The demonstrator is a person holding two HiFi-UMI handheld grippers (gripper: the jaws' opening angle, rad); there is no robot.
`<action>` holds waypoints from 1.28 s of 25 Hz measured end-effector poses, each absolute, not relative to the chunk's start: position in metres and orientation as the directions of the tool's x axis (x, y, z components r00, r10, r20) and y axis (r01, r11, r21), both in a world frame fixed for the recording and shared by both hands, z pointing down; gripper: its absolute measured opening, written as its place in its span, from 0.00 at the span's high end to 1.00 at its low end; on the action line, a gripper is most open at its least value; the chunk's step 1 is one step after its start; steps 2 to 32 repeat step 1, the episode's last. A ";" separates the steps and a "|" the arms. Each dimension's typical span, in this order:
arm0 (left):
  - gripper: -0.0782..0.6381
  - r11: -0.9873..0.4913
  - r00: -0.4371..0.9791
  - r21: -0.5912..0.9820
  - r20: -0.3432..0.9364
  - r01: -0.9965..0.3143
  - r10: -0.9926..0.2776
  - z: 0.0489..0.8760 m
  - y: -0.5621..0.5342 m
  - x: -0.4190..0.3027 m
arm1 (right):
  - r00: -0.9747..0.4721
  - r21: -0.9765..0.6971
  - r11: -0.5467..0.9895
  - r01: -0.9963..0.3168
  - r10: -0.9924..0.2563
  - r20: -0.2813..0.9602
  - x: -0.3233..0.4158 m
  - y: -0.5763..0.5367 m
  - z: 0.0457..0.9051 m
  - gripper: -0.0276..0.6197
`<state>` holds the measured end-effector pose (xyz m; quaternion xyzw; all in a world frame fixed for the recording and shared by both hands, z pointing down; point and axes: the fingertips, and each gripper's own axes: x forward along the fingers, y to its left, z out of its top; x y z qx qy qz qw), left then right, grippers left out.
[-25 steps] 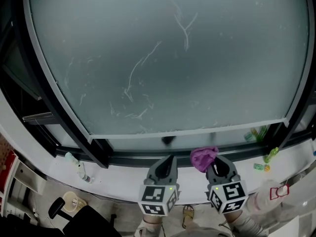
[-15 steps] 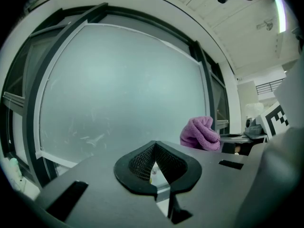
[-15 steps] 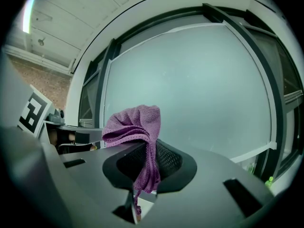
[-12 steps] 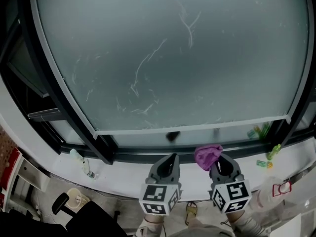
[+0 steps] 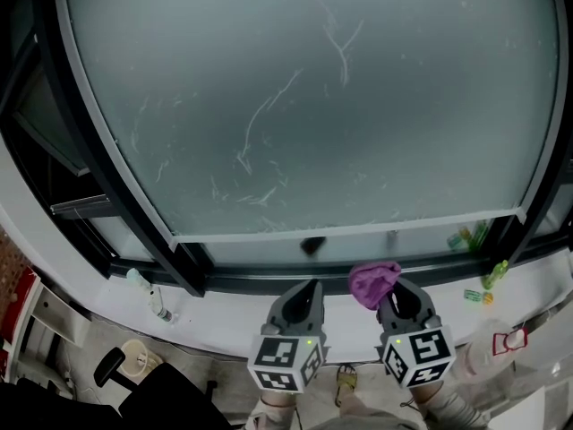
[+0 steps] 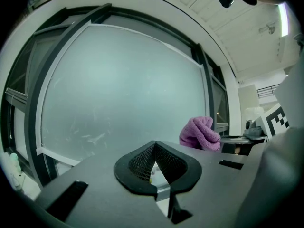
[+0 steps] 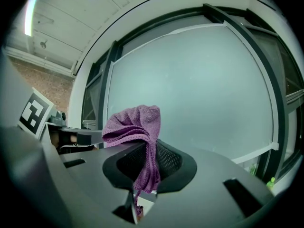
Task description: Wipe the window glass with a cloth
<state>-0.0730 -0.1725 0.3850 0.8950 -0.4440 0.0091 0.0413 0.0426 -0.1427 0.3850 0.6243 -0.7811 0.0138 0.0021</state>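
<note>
My right gripper (image 5: 394,300) is clamped on the purple cloth (image 5: 372,280), which bunches above the jaws at the bottom edge of the streaked window glass (image 5: 313,106), right of centre; my left gripper (image 5: 305,295), just beside it, has its jaws closed on nothing.

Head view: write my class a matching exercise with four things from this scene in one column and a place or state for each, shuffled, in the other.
Things
1. cloth
2. left gripper
3. window glass
4. pale bottle

Places and states
A. streaked with white marks
B. shut, with nothing in it
C. lying on the sill, at the left
D. pinched in the right gripper

Pairs: 1-D, 2-B, 3-A, 4-C
</note>
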 end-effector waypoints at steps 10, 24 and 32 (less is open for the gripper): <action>0.88 -0.601 0.605 0.071 0.053 -0.796 -0.794 0.385 -0.172 -0.074 | -0.223 -0.016 0.223 -0.975 -0.975 0.020 0.041 -0.142 0.385 0.88; 0.88 -0.601 0.605 0.071 0.053 -0.796 -0.794 0.385 -0.172 -0.074 | -0.223 -0.016 0.223 -0.975 -0.975 0.020 0.041 -0.142 0.385 0.88; 0.88 -0.601 0.605 0.071 0.053 -0.796 -0.794 0.385 -0.172 -0.074 | -0.223 -0.016 0.223 -0.975 -0.975 0.020 0.041 -0.142 0.385 0.88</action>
